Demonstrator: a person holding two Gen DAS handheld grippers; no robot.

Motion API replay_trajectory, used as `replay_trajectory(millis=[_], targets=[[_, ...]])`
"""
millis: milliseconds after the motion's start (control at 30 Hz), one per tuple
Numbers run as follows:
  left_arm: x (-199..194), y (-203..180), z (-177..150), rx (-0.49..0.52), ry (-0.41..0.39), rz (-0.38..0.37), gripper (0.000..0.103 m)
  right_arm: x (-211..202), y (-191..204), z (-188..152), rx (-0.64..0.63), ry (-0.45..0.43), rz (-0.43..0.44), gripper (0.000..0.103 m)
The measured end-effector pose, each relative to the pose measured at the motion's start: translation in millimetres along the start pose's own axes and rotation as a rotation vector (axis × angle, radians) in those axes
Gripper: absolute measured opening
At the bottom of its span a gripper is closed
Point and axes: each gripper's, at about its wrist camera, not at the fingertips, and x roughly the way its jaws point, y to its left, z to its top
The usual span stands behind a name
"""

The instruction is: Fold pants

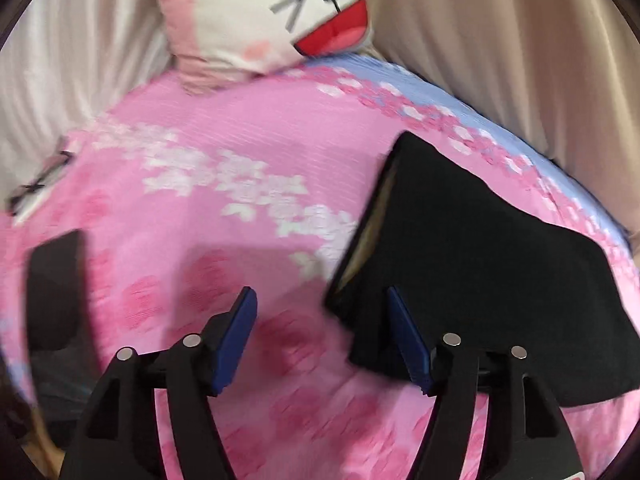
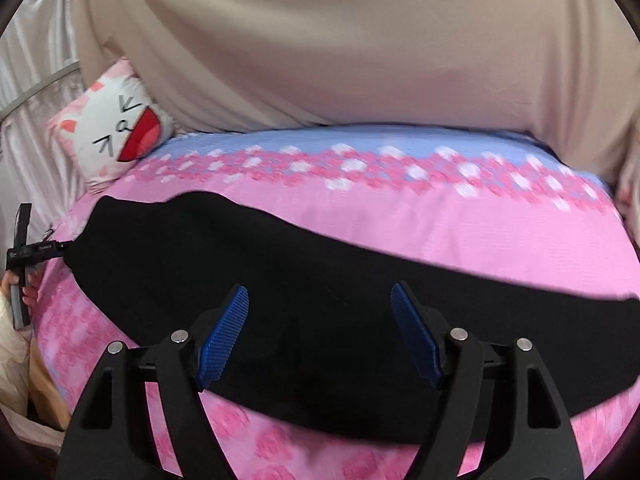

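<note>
Blue-padded fingers of the left tool (image 1: 322,334) sit nearest in the left wrist view, spread wide, nothing between them. Right pad overlaps the near edge of the black pants (image 1: 460,272); left pad is over bare pink floral bedspread (image 1: 192,216). Contact with the cloth cannot be told. Frame is motion-blurred.

Right tool (image 2: 320,332) in the right wrist view is likewise released, fingers apart, hovering above the pants (image 2: 304,304) with no fabric pinched.

Pants lie flat on the bed, a long dark band running left to right across the pink cover in the right wrist view. From the left wrist view, one end shows as a wide flap, a pale inner lining showing along its left edge.

At the far left of the right wrist view, the other tool (image 2: 24,248) shows at the pants' left end, a hand (image 2: 20,286) on its handle.

Farther back, the cover turns blue along a flower border. A cat-face pillow (image 2: 116,132) sits at the bed's far left corner. Beige curtain (image 2: 340,48) hangs behind.
</note>
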Motion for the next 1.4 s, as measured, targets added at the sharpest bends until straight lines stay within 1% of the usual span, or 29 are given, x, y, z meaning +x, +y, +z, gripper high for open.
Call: replay_trajectory(millis=[100, 167, 200, 233, 267, 300, 333, 400, 433, 500, 533, 567, 600, 667, 767, 800, 833, 867, 900, 933, 967, 1033, 1133, 1167, 1200, 1233, 1267, 1300, 1400], targets=[[-37, 0, 1, 0.000, -0.077, 0.065, 0.065, 27, 36, 23, -0.121, 0.003, 0.032, 0.072], [-59, -7, 7, 0.003, -0.132, 0.061, 0.065, 48, 55, 32, -0.167, 0.023, 0.063, 0.071], [-65, -15, 12, 0.012, -0.151, 0.046, 0.068, 65, 70, 38, -0.190, 0.043, 0.093, 0.065], [-66, -29, 17, 0.027, -0.157, 0.022, 0.070, 79, 81, 42, -0.204, 0.072, 0.126, 0.050], [-63, -40, 21, 0.037, -0.151, 0.013, 0.074, 94, 92, 44, -0.212, 0.105, 0.157, 0.043], [-55, -50, 23, 0.045, -0.135, 0.012, 0.074, 111, 103, 48, -0.215, 0.136, 0.185, 0.037], [-45, -59, 26, 0.059, -0.116, 0.014, 0.074, 123, 108, 52, -0.211, 0.147, 0.200, 0.037], [-15, -74, 27, 0.084, -0.059, 0.058, 0.074, 140, 101, 64, -0.155, 0.154, 0.212, 0.037], [6, -79, 25, 0.090, -0.013, 0.101, 0.074, 148, 94, 70, -0.118, 0.179, 0.240, 0.039], [35, -73, 19, 0.078, 0.062, 0.139, 0.076, 165, 76, 83, -0.050, 0.252, 0.316, 0.039], [44, -66, 16, 0.049, 0.075, 0.133, 0.079, 172, 70, 88, -0.036, 0.286, 0.353, 0.040], [44, -63, 15, 0.033, 0.062, 0.123, 0.084, 180, 65, 91, -0.028, 0.324, 0.395, 0.040], [45, -57, 15, 0.016, 0.067, 0.109, 0.086, 190, 61, 93, -0.024, 0.391, 0.465, 0.041], [46, -48, 13, -0.011, 0.075, 0.080, 0.088, 197, 65, 90, -0.069, 0.462, 0.537, 0.041], [46, -48, 11, 0.003, 0.066, 0.080, 0.089, 193, 83, 80, -0.258, 0.525, 0.596, 0.041], [45, -49, 10, 0.007, 0.064, 0.087, 0.089, 190, 88, 78, -0.328, 0.517, 0.594, 0.041], [46, -50, 11, 0.007, 0.065, 0.090, 0.090, 188, 88, 79, -0.364, 0.502, 0.573, 0.047], [46, -50, 11, 0.005, 0.068, 0.094, 0.091, 189, 85, 82, -0.379, 0.489, 0.540, 0.057], [47, -50, 11, 0.003, 0.068, 0.098, 0.093, 194, 78, 88, -0.364, 0.483, 0.538, 0.072], [48, -50, 12, 0.000, 0.068, 0.102, 0.094, 199, 71, 91, -0.331, 0.499, 0.578, 0.073], [49, -49, 13, -0.005, 0.067, 0.101, 0.095, 206, 64, 91, -0.286, 0.546, 0.636, 0.073], [49, -48, 13, -0.007, 0.066, 0.100, 0.096, 218, 58, 87, -0.246, 0.636, 0.732, 0.073], [50, -47, 13, -0.007, 0.071, 0.108, 0.097, 219, 64, 81, -0.268, 0.691, 0.850, 0.073], [50, -47, 13, -0.008, 0.073, 0.112, 0.097, 217, 69, 80, -0.279, 0.717, 0.912, 0.073], [50, -48, 14, -0.009, 0.075, 0.116, 0.098, 213, 75, 79, -0.306, 0.733, 0.941, 0.076], [51, -47, 14, -0.011, 0.075, 0.121, 0.098, 211, 82, 77, -0.350, 0.733, 0.942, 0.082], [51, -47, 13, -0.015, 0.075, 0.126, 0.098, 210, 86, 76, -0.380, 0.729, 0.938, 0.083], [51, -47, 13, -0.021, 0.075, 0.128, 0.098, 213, 88, 77, -0.372, 0.738, 0.954, 0.086], [52, -48, 13, -0.026, 0.073, 0.135, 0.098, 232, 94, 85, -0.250, 0.763, 1.034, 0.087]])
